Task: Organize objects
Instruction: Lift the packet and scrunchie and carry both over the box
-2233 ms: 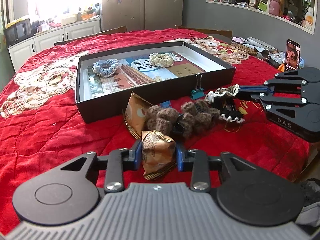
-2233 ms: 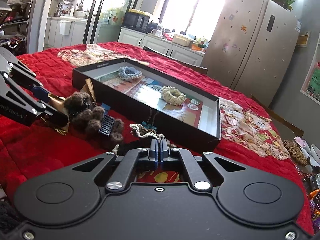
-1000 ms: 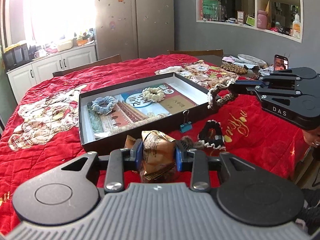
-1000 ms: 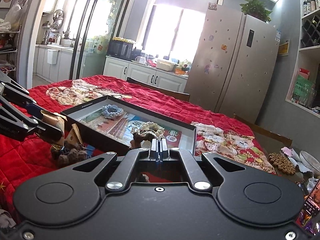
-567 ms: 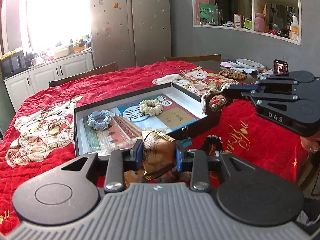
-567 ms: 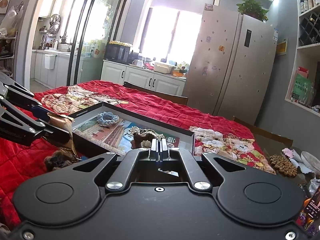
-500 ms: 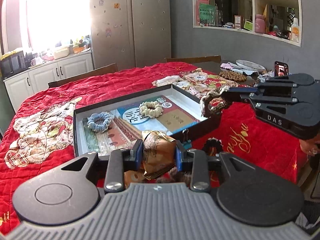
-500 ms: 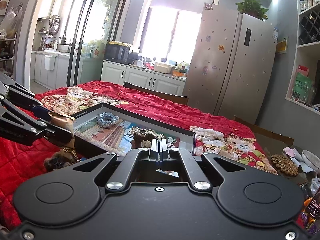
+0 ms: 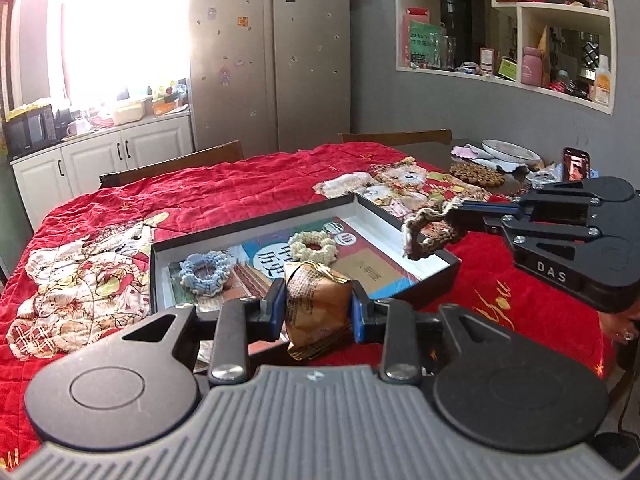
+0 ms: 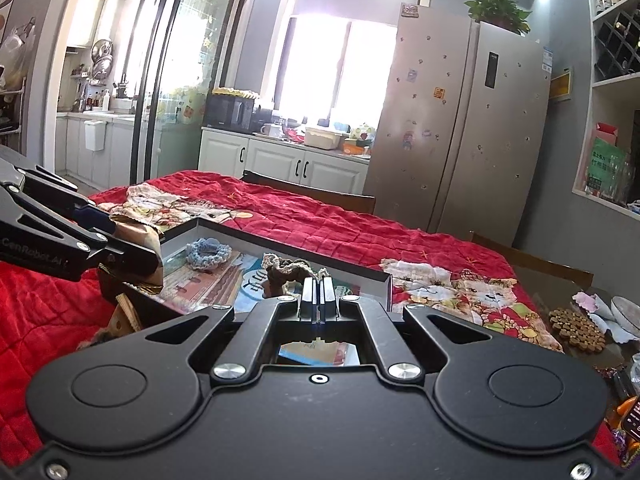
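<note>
Red quilted cloth (image 9: 260,196) covering the table, shallow black box (image 9: 450,270) holding blue and cream scrunchies, left tool (image 9: 318,310) clamped on a brown snack packet (image 9: 316,308) above the box's near edge, right tool (image 10: 319,298) pinched shut on a brown scrunchie (image 10: 286,270) over the box's right end.

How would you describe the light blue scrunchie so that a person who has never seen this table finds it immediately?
Start at the red quilted cloth covering the table, then find the shallow black box on it. The light blue scrunchie lies inside, near the box's left end. Its neighbour, the cream scrunchie, lies further right; only this one is blue.
</note>
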{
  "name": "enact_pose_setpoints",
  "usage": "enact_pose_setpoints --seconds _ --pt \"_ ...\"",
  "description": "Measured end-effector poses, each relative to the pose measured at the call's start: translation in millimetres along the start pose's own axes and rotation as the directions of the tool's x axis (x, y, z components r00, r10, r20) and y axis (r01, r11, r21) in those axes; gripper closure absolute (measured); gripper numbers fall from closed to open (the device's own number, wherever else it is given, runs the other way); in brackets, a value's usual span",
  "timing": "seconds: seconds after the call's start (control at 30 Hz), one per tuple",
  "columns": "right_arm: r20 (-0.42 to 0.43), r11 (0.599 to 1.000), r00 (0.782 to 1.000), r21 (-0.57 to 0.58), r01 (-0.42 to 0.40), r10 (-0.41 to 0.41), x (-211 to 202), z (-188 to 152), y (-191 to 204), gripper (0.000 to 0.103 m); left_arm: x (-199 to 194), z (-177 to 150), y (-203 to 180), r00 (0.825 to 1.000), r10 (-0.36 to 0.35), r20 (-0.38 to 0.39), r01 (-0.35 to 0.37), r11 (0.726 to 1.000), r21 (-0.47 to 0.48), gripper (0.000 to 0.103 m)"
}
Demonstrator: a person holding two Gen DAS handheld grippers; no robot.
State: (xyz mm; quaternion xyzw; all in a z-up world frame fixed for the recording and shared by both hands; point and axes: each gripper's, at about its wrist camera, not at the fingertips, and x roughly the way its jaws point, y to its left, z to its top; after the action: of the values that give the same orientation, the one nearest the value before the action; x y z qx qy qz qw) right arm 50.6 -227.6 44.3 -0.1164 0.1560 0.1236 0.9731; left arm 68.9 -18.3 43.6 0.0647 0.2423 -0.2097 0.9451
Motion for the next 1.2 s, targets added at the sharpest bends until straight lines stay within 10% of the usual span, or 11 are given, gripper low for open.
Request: enact_pose_setpoints --seconds 1.2 --pt "-0.113 0.985 0.988 0.123 0.120 -0.106 161 19 -45 0.101 135 45 49 0.990 0.087 -0.110 -0.098 0.991 -0.095 0.067"
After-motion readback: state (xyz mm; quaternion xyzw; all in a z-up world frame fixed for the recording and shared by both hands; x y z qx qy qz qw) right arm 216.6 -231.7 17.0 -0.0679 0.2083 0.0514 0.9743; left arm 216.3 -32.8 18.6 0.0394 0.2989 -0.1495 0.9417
